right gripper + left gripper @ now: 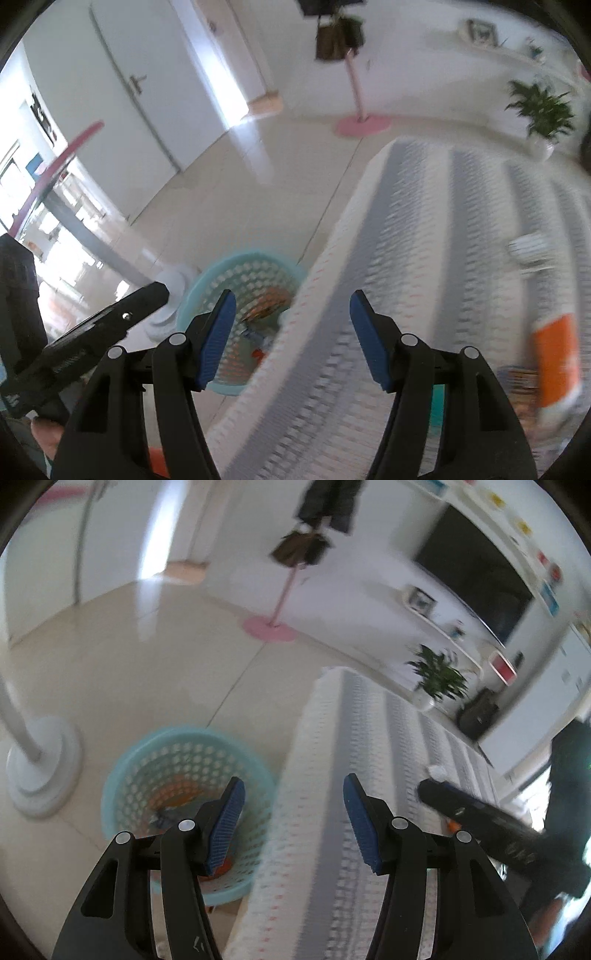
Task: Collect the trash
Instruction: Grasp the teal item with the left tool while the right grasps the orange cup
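Some trash was already seen in the basket [184, 760]; an orange packet [556, 354] was left on the bench [369, 775]. Both hand-held grippers, left [293, 825] and right [291, 341], were released, empty.

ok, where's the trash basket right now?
The turquoise basket sits on the floor, lower left in both wrist views, against the striped table edge, right of the white stand base.
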Demonstrator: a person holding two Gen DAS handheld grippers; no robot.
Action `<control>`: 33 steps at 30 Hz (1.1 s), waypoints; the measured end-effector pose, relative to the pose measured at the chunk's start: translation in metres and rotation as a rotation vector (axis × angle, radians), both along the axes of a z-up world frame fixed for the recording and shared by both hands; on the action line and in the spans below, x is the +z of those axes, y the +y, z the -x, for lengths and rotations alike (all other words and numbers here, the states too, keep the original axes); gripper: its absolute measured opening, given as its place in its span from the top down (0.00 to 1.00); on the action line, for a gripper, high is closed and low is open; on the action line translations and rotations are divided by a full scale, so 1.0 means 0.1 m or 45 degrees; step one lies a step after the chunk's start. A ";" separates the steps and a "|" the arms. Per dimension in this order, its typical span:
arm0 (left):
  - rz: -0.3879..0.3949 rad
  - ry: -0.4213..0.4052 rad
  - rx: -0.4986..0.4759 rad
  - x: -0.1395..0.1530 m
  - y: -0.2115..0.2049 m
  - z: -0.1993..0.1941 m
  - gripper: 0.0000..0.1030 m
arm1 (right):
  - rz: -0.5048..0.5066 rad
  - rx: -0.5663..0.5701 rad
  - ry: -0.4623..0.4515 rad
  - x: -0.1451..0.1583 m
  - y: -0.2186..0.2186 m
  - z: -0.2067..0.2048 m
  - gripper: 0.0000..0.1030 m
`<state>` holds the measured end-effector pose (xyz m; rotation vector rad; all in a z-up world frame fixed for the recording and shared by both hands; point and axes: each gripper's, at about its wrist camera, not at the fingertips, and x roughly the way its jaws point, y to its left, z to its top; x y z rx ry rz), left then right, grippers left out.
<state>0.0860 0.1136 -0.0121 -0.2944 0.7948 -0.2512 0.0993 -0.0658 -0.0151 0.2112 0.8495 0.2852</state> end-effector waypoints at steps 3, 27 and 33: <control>-0.041 -0.055 -0.128 0.03 -0.43 0.10 0.48 | 0.097 -0.069 -0.083 0.21 -0.35 0.24 0.41; -0.401 0.135 -0.570 -0.99 -2.31 0.16 0.33 | 0.406 -0.360 0.220 -0.53 -2.12 0.49 0.41; -0.439 0.159 -0.562 -1.11 -2.39 0.08 0.37 | 0.332 -0.343 0.323 -0.75 -2.22 0.38 0.39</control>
